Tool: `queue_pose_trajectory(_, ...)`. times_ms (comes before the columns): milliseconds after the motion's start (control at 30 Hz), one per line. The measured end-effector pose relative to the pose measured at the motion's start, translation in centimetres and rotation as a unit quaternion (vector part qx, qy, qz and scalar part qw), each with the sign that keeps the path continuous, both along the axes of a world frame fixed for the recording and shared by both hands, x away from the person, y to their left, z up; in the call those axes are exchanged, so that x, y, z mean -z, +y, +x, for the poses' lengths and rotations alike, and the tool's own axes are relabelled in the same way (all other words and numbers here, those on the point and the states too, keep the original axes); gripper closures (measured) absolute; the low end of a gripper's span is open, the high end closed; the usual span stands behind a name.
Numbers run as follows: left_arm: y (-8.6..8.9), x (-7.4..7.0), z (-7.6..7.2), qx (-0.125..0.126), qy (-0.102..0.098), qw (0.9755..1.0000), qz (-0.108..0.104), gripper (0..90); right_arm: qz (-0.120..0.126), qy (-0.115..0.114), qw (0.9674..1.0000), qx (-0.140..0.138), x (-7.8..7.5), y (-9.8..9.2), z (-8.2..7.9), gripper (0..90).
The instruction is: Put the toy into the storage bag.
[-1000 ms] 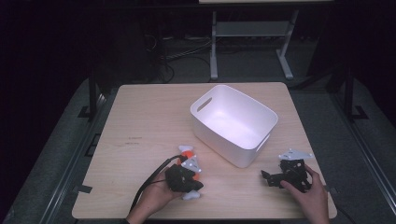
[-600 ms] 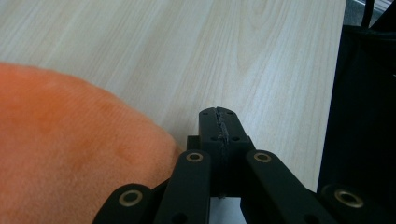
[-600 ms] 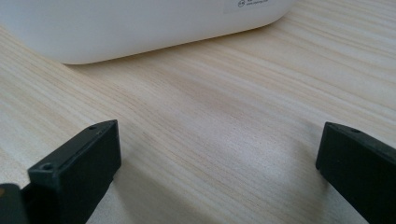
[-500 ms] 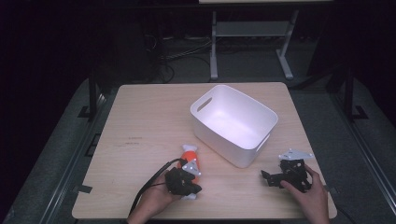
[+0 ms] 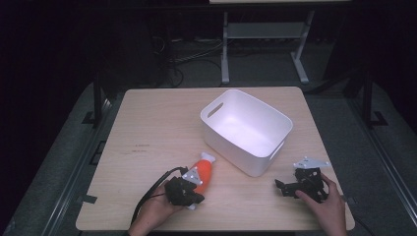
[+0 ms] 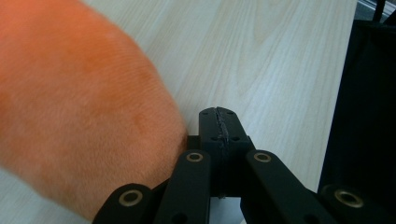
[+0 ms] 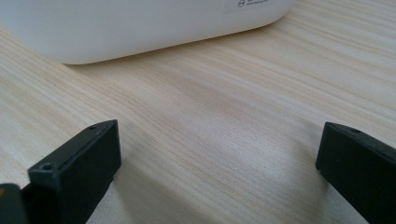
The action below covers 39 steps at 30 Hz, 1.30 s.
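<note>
A lab-like recording room is suggested: a plain wooden table (image 5: 162,128) is set on dark carpet (image 5: 64,162), with cables (image 5: 189,61) and a metal stand (image 5: 260,34) beyond its far edge.

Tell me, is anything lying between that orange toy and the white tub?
Nothing visible. Bare table separates the orange plush toy from the white tub; only the tub's own wall would need clearing.

The orange toy (image 6: 79,107) right up against the left gripper (image 6: 219,122) looks like soft, fuzzy matt plush. Gripper jaws are matt black plastic with brassy metal rivets. Beyond the right gripper (image 7: 219,154), the white bin (image 7: 140,23) is smooth plastic on a pale wood-grain table (image 7: 224,93).
</note>
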<state>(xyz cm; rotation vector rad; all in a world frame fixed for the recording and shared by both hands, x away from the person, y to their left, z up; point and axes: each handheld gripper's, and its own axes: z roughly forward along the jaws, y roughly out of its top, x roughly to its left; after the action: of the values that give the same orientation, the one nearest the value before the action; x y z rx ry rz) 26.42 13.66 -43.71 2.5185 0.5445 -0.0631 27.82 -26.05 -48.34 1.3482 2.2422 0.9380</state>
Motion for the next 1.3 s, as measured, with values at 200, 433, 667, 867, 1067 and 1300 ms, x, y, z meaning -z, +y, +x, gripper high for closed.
queue_pose_trajectory(200, 1.5, -0.2, 0.1, -0.019, -0.004, 0.9998, 0.000, 89.9, 0.000, 0.000, 1.0000, 0.000, 0.0, 0.0, 0.0, 0.0)
queue_pose_trajectory(433, 3.1, -0.5, 0.2, -0.035, -0.008, 0.9993, 0.002, 89.9, 0.000, 0.000, 1.0000, 0.000, 0.0, 0.0, 0.0, 0.0)
queue_pose_trajectory(667, 4.6, -0.9, 0.3, -0.055, -0.014, 0.9984, -0.002, 89.9, 0.000, 0.000, 1.0000, 0.000, 0.0, 0.0, 0.0, 0.0)
queue_pose_trajectory(867, 5.6, -1.1, 0.3, -0.066, -0.017, 0.9977, -0.003, 89.9, 0.000, 0.000, 1.0000, 0.000, 0.0, 0.0, 0.0, 0.0)
queue_pose_trajectory(1067, 5.5, -2.1, 0.3, -0.065, -0.021, 0.9974, -0.021, 89.7, 0.000, 0.000, 1.0000, 0.000, 0.0, 0.0, 0.0, 0.0)
queue_pose_trajectory(1300, 5.1, -3.7, 0.7, -0.067, -0.029, 0.9971, -0.020, 73.6, 0.000, 0.000, 1.0000, 0.000, 0.0, 0.0, 0.0, 0.0)
